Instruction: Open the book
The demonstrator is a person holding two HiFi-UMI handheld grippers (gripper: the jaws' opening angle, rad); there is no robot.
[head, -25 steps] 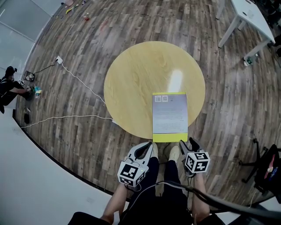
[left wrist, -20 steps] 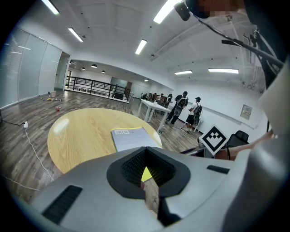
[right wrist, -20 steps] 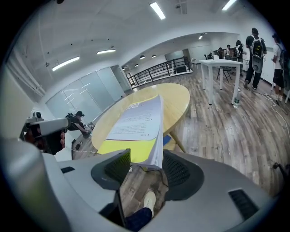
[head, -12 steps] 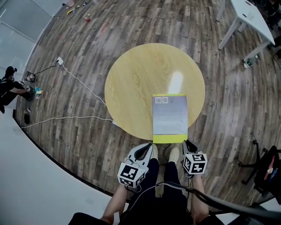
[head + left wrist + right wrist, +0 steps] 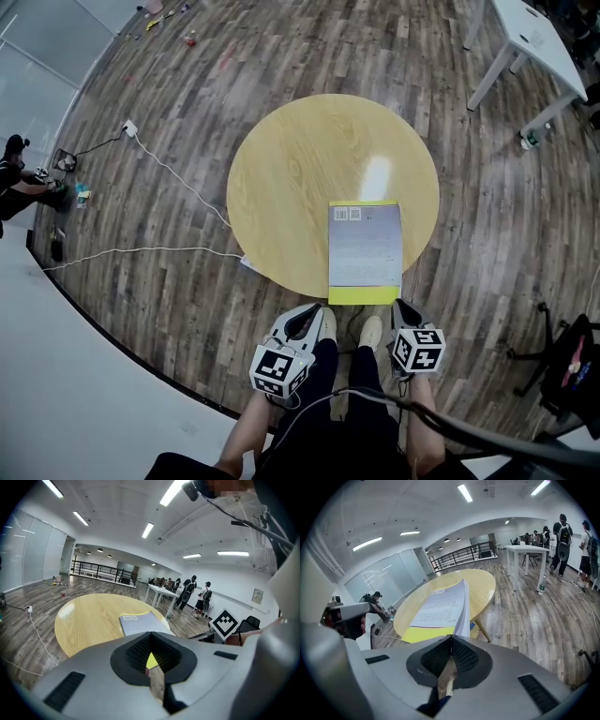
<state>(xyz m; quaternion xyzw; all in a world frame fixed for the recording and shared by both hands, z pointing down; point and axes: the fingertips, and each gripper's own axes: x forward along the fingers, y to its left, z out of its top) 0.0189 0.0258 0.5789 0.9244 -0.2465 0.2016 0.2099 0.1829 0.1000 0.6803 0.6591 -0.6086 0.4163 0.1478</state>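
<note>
book [image 5: 365,248] lies closed and flat on the round table [image 5: 300,169], at the near right part of the top. its yellow strip faces the person and its near edge sits at the rim. right tool [image 5: 401,307]: jaws together, tips right by the book's near right corner. can't tell whether any cover or page is nipped between them. left tool [image 5: 314,311]: jaws together too, nothing between. it is held off the table, just left of the book's near edge and not touching it. wood floor [image 5: 187,281] lies below.
</note>
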